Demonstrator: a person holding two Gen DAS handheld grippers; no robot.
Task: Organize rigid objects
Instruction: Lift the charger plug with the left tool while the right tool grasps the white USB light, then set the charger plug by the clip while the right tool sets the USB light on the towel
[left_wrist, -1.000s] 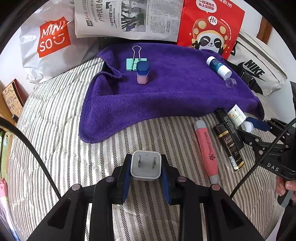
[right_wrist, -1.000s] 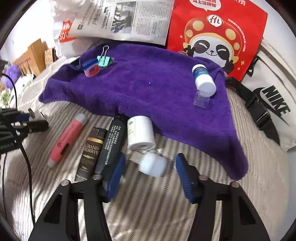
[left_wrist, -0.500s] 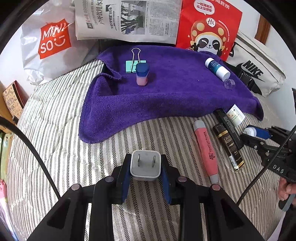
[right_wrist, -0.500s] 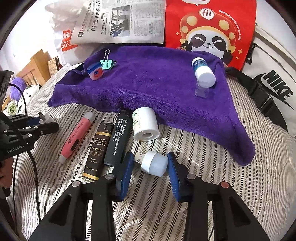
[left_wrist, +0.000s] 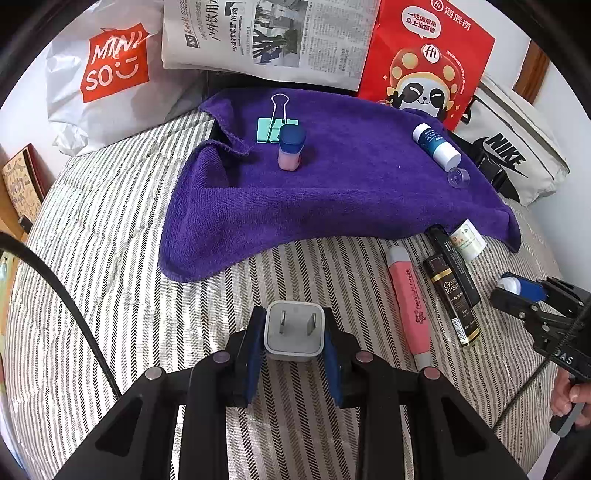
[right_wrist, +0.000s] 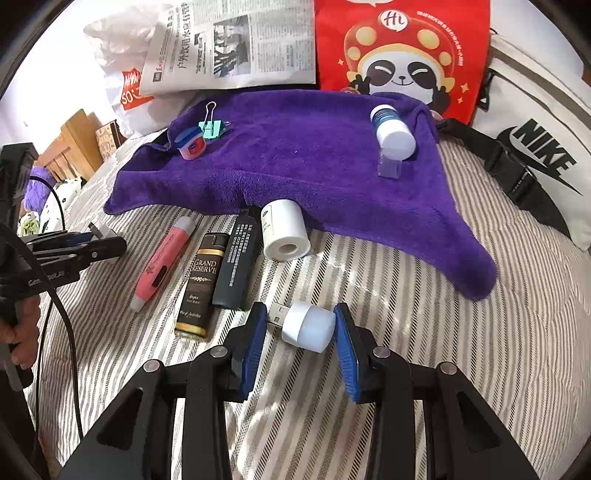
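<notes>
Left gripper (left_wrist: 293, 338) is clamped on a white square two-prong plug adapter (left_wrist: 294, 330), prongs facing away, held over the striped grey-white bedcover (left_wrist: 110, 258). Right gripper (right_wrist: 301, 328) has just been closing and now pinches a small white USB night-light with a metal plug (right_wrist: 304, 325) between its blue pads, also just above the bedcover.

A purple terry towel (left_wrist: 351, 192) lies spread at the far side. On it: a mint green binder clip with wire handles (left_wrist: 276, 123), a small pink jar with a blue lid (left_wrist: 291, 147) upright just in front of the clip, and a white-and-blue bottle (left_wrist: 436, 146) lying on its side, with a clear plastic cap (left_wrist: 458, 176) beside its white end, apart from it or touching, cannot tell.

On the bedcover below the towel edge, in a rough row: a pink highlighter pen (right_wrist: 164, 260), a dark brown lighter with gold print (right_wrist: 201, 284), a black lighter (right_wrist: 238, 258), and a white cylindrical bottle on its side (right_wrist: 284, 229), its far end touching the towel.

Behind the towel: a white Miniso plastic bag (left_wrist: 107, 77), a folded newspaper (left_wrist: 269, 37), a red panda paper bag (left_wrist: 424, 59), and a white Nike bag (left_wrist: 517, 147). Contents of the bags not visible.
</notes>
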